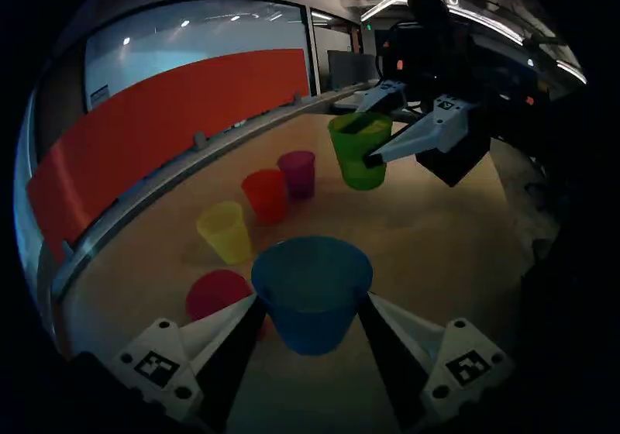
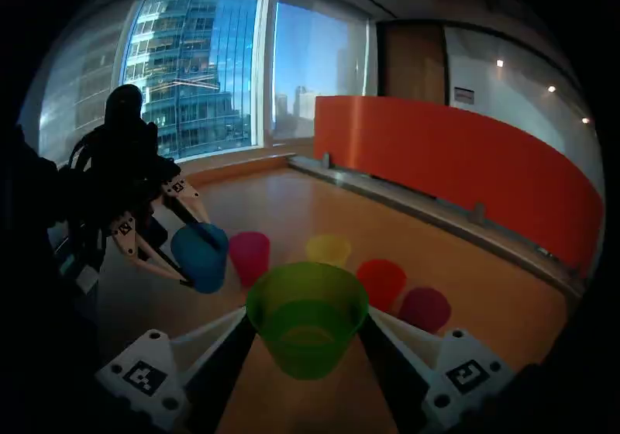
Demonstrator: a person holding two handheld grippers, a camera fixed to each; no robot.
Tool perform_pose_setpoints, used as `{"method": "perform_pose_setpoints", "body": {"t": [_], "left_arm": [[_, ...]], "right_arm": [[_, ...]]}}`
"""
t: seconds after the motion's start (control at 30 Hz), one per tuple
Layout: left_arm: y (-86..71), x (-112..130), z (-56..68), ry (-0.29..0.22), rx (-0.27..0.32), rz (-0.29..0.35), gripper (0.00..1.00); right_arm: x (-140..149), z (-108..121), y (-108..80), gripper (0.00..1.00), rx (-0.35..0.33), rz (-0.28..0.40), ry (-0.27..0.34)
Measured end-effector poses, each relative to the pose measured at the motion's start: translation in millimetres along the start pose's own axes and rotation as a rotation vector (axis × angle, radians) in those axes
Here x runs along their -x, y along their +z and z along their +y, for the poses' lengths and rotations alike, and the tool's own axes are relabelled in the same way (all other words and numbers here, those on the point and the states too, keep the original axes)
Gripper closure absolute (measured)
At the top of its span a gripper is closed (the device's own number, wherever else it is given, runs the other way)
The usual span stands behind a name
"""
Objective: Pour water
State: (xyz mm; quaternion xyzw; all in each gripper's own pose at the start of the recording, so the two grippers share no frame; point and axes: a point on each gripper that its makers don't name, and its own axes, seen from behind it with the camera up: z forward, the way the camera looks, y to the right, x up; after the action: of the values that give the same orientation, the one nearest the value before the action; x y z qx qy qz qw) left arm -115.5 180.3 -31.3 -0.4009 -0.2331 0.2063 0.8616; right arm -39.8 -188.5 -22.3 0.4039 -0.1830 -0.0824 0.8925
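Stood in a row on the wooden table, running from 8 toward 12 o'clock in the left gripper view: pink cup, yellow cup, red cup, purple cup. Clamped upright at 6 o'clock in the left gripper: blue cup. Pinched opposite, at 1 o'clock, in the right gripper: green cup.

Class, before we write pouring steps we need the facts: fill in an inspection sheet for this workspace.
Surface: light wooden tabletop.
Job's things: translucent blue plastic cup and translucent green plastic cup, both held; pink plastic cup, yellow plastic cup, red plastic cup and purple plastic cup standing in a row.
Clutter: nothing seen.
Grippers: left gripper, jaws shut on the blue cup; right gripper, jaws shut on the green cup.
Cables: nothing seen.
Surroundings: orange wall panel; large windows onto high-rise buildings.
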Motion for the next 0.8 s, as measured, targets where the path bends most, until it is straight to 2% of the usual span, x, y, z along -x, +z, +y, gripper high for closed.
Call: {"method": "perform_pose_setpoints", "body": {"t": [0.4,0.8], "left_arm": [[15.7,28,5.8,0.023,0.043,-0.085,0.18],[24.1,43,4.5,0.023,0.064,-0.123,0.18]], "right_arm": [[19,4,11.9,0.11,-0.015,-0.058,-0.007],[31,4,22.6,0.12,-0.027,-0.091,-0.013]]}}
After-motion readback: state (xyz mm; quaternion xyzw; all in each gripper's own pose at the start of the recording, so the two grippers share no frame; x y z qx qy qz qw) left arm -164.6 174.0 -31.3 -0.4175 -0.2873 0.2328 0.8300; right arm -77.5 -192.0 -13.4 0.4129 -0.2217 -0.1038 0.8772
